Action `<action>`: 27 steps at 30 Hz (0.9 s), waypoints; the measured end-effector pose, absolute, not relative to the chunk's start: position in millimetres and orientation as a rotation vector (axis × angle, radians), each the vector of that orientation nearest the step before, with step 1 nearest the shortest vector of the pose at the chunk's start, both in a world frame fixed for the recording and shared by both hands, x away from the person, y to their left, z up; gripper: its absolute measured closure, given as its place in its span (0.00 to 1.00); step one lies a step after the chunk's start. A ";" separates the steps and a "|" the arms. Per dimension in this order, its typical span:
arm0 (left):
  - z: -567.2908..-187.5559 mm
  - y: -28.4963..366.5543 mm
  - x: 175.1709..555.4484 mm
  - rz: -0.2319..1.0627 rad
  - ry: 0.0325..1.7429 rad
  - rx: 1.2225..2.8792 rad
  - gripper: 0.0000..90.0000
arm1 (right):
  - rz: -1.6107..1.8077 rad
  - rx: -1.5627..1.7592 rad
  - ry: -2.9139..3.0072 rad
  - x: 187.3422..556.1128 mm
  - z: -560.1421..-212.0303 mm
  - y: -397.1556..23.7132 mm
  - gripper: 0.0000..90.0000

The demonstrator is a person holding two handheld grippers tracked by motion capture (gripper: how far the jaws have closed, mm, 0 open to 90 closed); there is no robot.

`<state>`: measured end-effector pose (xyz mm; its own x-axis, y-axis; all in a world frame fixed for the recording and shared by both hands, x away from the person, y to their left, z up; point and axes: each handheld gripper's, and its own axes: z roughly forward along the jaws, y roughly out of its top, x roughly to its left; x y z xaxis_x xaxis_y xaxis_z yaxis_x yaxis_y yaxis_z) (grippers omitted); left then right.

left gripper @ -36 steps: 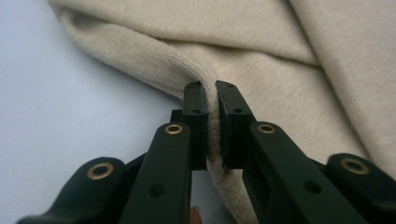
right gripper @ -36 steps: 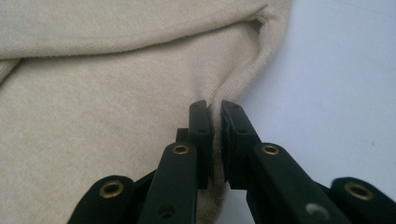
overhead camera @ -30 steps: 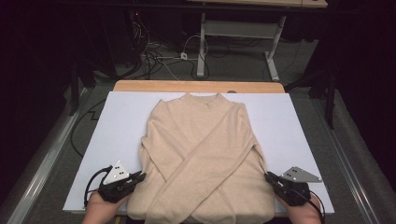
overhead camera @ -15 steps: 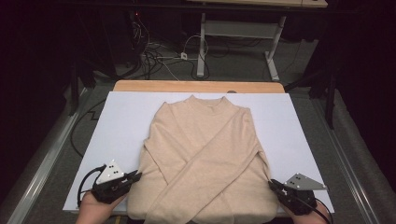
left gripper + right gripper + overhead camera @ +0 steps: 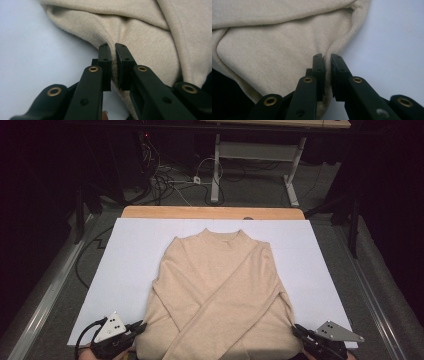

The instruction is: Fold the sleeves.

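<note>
Both jaws pinch the hem corners of the beige sweater [image 5: 220, 295], left gripper [image 5: 112, 47] and right gripper [image 5: 326, 57] clamped tight on the knit (sleeves crossed, lying on the white sheet [image 5: 130, 255]), likely to fold it

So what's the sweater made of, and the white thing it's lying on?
The sweater looks like soft knitted yarn, maybe wool or cotton: fine ribs and a slightly fuzzy, matte surface show in the left gripper view. The white sheet under it looks smooth, flat and matte, perhaps paper or thin board; I can't tell which.
</note>
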<state>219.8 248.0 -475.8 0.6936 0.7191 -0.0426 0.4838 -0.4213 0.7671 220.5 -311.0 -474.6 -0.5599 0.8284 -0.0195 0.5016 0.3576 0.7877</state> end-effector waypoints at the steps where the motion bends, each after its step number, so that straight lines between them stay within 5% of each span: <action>1: -476.3 247.4 220.0 0.379 0.915 2.100 0.90 | 1.065 1.164 2.207 220.3 -474.8 -310.7 0.92; 7: -472.9 250.4 223.1 0.381 0.922 2.016 0.64 | 1.091 1.179 2.198 220.6 -475.6 -309.3 0.73; 13: -462.4 248.1 236.0 0.370 0.944 1.954 0.32 | 1.188 1.226 2.140 229.1 -470.2 -310.2 0.41; 19: -448.9 241.5 255.7 0.408 0.967 1.937 0.16 | 1.199 1.230 2.109 245.9 -463.8 -305.3 0.19; 27: -442.3 232.1 294.8 0.450 1.013 1.936 0.00 | 1.190 1.248 2.026 278.7 -453.8 -304.3 0.01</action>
<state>294.8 232.1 -442.3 0.6022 0.7947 -0.0764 0.4764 -0.2809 0.8332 278.7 -304.3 -453.8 -0.4715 0.8808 0.0437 0.4668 0.2073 0.8597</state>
